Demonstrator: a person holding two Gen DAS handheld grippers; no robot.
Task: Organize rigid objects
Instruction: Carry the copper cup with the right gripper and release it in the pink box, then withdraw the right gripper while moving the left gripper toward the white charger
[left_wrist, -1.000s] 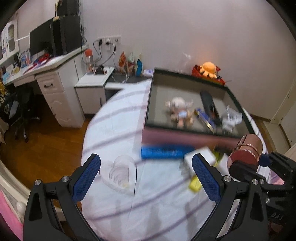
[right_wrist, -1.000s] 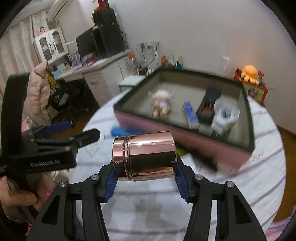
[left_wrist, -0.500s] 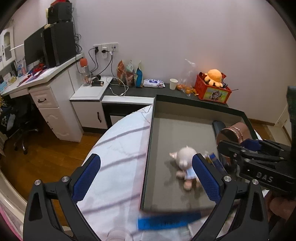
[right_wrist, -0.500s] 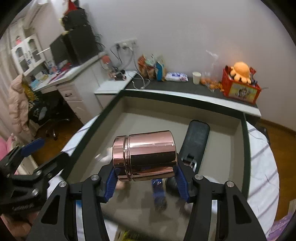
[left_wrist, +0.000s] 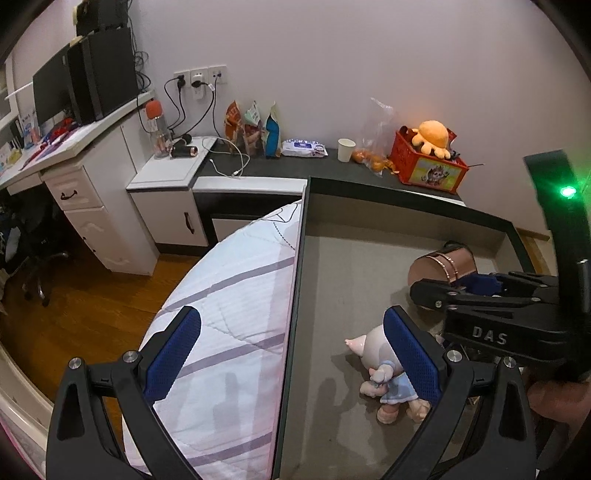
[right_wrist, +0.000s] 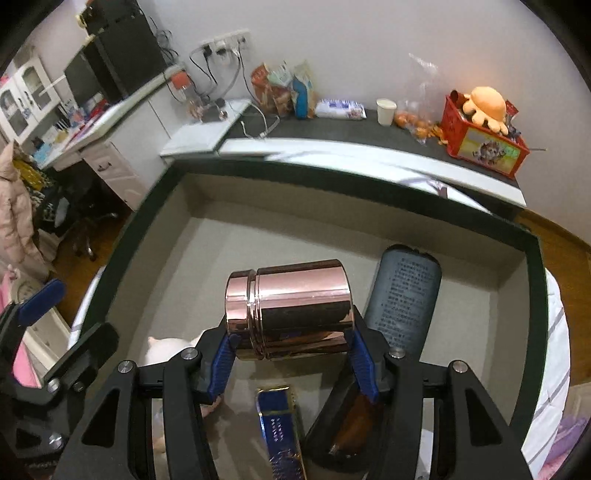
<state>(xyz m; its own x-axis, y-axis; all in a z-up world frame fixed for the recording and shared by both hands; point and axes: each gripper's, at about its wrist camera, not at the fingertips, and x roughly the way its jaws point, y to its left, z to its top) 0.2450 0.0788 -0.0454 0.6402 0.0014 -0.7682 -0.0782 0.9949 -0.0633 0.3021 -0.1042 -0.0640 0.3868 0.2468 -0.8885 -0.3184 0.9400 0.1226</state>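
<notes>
Two grippers are seen over the dark-rimmed tray (right_wrist: 532, 295): the left gripper (left_wrist: 291, 354) is spread wide and empty, while the rose-gold canister (right_wrist: 291, 306) is clamped sideways by the right gripper (right_wrist: 291, 354) above the tray floor.

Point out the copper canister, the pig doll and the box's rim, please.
copper canister (right_wrist: 295, 306), right wrist view, middle of its side.
pig doll (left_wrist: 373, 349), left wrist view, its head.
box rim (left_wrist: 295, 295), left wrist view, left edge.

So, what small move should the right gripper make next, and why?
Probably lower the copper canister onto the bare tray floor ahead, then open. The right gripper holds it sideways above the tray, clear of the black case.
</notes>
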